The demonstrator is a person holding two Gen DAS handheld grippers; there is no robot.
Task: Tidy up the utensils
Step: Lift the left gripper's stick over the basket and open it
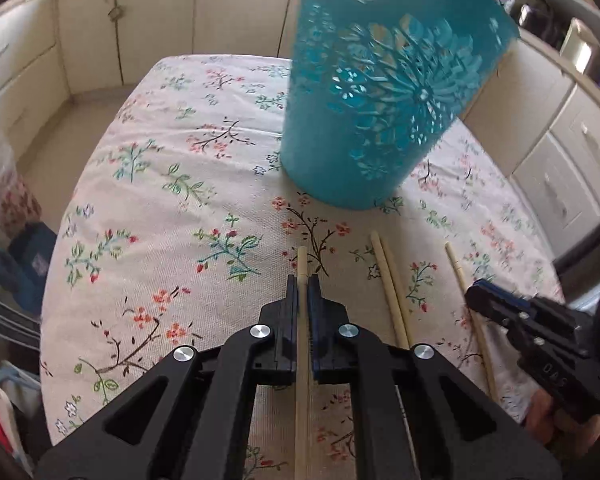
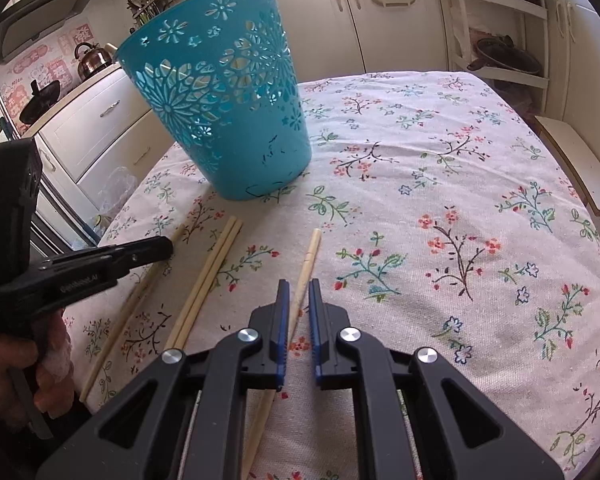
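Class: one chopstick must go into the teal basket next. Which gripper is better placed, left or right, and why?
Left. The left gripper is shut on a chopstick pointing at the basket. The right gripper shows a gap beside its chopstick.

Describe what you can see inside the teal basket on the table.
Through the cut-outs of the teal basket only pale patches show; no utensil is identifiable inside. Its solid lower wall hides the bottom, and neither view looks into the open top, so its contents cannot be told.
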